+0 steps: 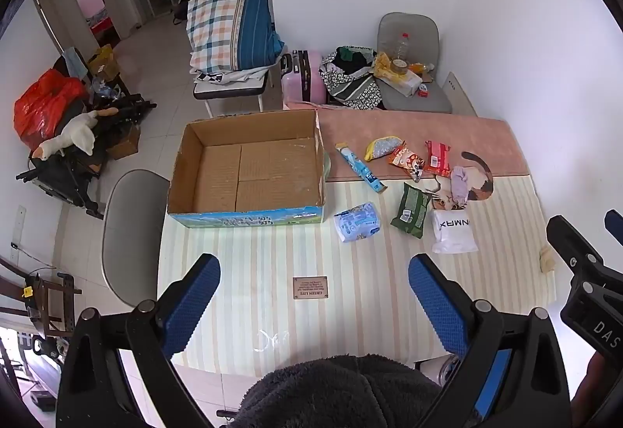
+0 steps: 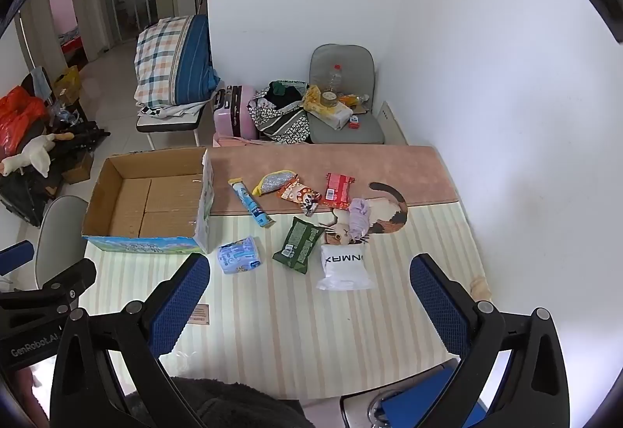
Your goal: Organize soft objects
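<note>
1. Hovering above the near edge of the counter [image 1: 506,217], the left gripper [image 1: 313,295] is seen with its blue fingers [image 1: 190,305] spread wide and nothing between them.
2. The right gripper [image 2: 309,295] is held likewise over the striped cloth, its fingers [image 2: 440,301] released and well apart, with nothing grasped.
3. An open cardboard box [image 1: 249,171] is set on the far left part of the counter; its inside is bare cardboard.
4. The soft objects are laid out to the right of the box, all on the counter and none inside it.
5. A pale blue tissue pack [image 1: 356,221] is placed nearest the box, just beside its front corner.
6. A green packet [image 1: 410,210] is found next, and a white pouch [image 1: 453,231] lies just beside it on the right.
7. Farther back, a blue tube [image 1: 360,167], a yellow-edged pouch [image 1: 383,147], an orange snack bag [image 1: 407,161] and a red packet [image 1: 438,157] are lined up in a row.
8. A lilac cloth bundle [image 1: 459,184] is rested on a cat-shaped mat [image 1: 481,180], touching the top of the white pouch.
</note>
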Demonstrator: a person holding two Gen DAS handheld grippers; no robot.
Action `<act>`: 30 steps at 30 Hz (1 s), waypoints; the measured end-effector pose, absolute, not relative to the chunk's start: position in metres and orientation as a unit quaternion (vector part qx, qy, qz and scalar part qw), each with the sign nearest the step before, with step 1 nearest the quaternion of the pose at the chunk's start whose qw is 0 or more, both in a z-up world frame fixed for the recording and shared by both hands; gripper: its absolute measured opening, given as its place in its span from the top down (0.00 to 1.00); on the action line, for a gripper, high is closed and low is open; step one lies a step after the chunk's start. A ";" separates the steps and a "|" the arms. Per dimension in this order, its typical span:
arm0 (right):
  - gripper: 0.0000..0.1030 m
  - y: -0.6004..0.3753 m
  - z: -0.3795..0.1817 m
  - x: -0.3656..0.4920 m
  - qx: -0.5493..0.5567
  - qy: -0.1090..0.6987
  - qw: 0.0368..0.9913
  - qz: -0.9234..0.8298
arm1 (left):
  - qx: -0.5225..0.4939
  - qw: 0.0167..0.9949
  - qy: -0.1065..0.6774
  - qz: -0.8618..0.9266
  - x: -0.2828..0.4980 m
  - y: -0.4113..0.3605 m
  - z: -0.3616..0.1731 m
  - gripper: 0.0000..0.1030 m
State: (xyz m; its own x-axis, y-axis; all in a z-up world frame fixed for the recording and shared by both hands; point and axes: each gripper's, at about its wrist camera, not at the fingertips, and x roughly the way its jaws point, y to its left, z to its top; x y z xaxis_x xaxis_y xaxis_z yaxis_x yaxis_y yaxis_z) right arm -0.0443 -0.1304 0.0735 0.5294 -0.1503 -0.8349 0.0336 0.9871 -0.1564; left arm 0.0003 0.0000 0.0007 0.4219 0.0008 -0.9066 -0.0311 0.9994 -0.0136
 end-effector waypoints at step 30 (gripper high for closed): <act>0.00 -0.151 0.094 -0.053 -0.056 0.469 0.880 -0.056 | -0.012 0.852 0.524 -0.001 -0.003 -0.017 0.012 0.04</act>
